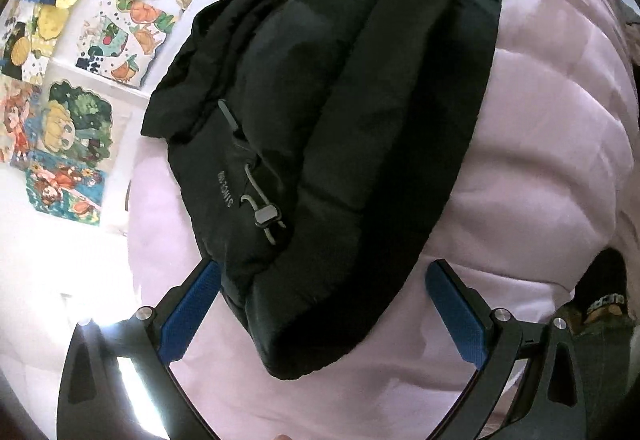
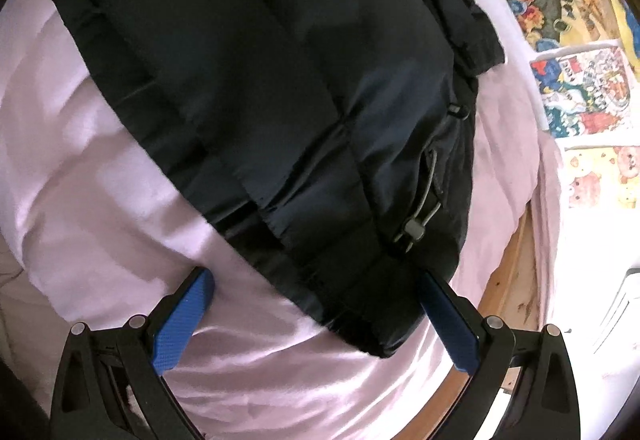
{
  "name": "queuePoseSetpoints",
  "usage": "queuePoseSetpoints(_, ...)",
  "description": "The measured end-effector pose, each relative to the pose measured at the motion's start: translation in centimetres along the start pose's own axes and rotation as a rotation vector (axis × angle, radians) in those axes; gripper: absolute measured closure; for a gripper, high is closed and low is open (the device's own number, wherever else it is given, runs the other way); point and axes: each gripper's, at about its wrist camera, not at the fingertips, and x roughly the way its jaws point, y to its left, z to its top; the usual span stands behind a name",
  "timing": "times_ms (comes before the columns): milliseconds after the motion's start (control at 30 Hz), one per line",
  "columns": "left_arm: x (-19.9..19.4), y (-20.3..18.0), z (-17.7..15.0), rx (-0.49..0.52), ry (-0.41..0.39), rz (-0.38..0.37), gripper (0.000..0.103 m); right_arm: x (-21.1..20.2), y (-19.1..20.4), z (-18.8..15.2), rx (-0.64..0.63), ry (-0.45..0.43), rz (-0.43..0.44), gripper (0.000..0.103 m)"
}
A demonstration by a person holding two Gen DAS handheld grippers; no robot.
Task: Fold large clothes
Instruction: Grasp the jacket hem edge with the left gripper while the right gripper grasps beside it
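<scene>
A: Where are the 2 grippers?

B: The left gripper [image 1: 322,310] and the right gripper [image 2: 316,316] are both spread wide, pinching nothing; each straddles the near end of the jacket [image 1: 340,99]

A: And the jacket?

B: Bundled, puffy, lying on the pink quilt [image 1: 540,159]

A: What could go wrong?

B: I judge a pinch could take only the slick top layer, so the stack slides apart. The cord [image 2: 428,191] could also snag a finger

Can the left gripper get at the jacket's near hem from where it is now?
Probably yes. The left gripper is open, and the black jacket's hem already lies between its fingers on the pink bedding. Nothing blocks the way.
</scene>
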Motion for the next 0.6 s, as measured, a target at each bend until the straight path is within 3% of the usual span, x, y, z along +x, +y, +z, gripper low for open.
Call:
queuePoseSetpoints(133,-0.3,0.3,0.1,-0.01,-0.017,0.02,0.003,0.0,-0.1,0.0,0.004,-0.026,-0.042,0.0)
queuePoseSetpoints(233,-0.9,1.4,0.3,-0.028,-0.047,0.035,0.011,-0.4,-0.3,0.2,0.006,-0.053,-0.099,0.0)
queuePoseSetpoints(433,-2.5,3.7,1.0,-0.121,-0.107,0.008,0.044,-0.7,-0.3,0.3,-0.006,-0.073,-0.141,0.0)
queuePoseSetpoints(600,-4.6,5.5,2.0,-0.237,-0.183,-0.032,0.078,-1.2,1.2,-0.1,-0.063,-0.095,-0.093,0.0)
